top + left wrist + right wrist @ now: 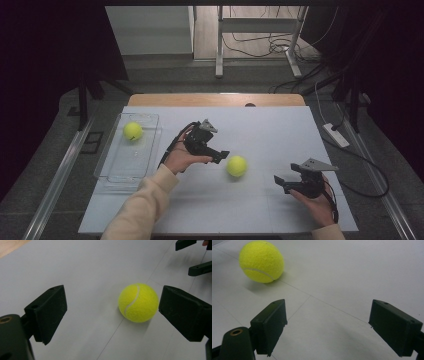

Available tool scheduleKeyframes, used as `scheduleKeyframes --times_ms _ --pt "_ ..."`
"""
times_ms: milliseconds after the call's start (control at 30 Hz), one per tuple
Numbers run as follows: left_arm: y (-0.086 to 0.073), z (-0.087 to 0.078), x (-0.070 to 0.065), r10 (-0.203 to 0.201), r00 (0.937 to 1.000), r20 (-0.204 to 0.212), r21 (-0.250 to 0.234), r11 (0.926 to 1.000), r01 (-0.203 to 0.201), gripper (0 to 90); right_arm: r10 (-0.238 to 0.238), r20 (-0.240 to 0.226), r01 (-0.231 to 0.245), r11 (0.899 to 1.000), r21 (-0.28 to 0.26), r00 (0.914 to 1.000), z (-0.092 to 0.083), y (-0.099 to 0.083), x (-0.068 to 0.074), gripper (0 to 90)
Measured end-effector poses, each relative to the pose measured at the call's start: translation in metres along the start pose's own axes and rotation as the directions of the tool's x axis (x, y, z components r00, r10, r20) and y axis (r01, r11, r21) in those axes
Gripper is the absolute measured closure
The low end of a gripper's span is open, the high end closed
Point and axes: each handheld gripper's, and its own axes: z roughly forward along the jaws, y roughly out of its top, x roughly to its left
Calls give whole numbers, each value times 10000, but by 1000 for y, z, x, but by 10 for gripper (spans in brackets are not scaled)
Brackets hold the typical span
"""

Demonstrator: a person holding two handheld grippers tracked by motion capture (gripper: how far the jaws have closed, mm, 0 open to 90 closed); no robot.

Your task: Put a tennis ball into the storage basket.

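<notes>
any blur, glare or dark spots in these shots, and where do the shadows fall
High view: dark vignette at both sides, the white table evenly lit, a soft shadow under the yellow tennis ball on the table. Left gripper view: ball sharp, the other gripper at top right slightly motion-blurred. Right gripper view: the ball's shadow falls towards the camera; both black jaws in focus. No strong glare in any view.

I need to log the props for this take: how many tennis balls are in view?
2. One tennis ball lies in the clear tray at the table's left; the other sits on the white tabletop between the two grippers.
</notes>
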Motion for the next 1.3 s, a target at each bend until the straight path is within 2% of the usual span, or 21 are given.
scheduleKeyframes --times_ms 700,933,1300 --pt "4 18 -14 341 9990 301 422 9985 -354 86 -19 19 19 10000 31 10000 0 0 1 145" --pt "5 28 -20 593 9971 479 754 9952 -628 80 -9 7 9 10000 62 10000 0 -1 1 145" --pt "5 40 -25 699 9955 637 1046 9916 -763 59 8 19 -9 10000 89 10000 0 -1 1 145"
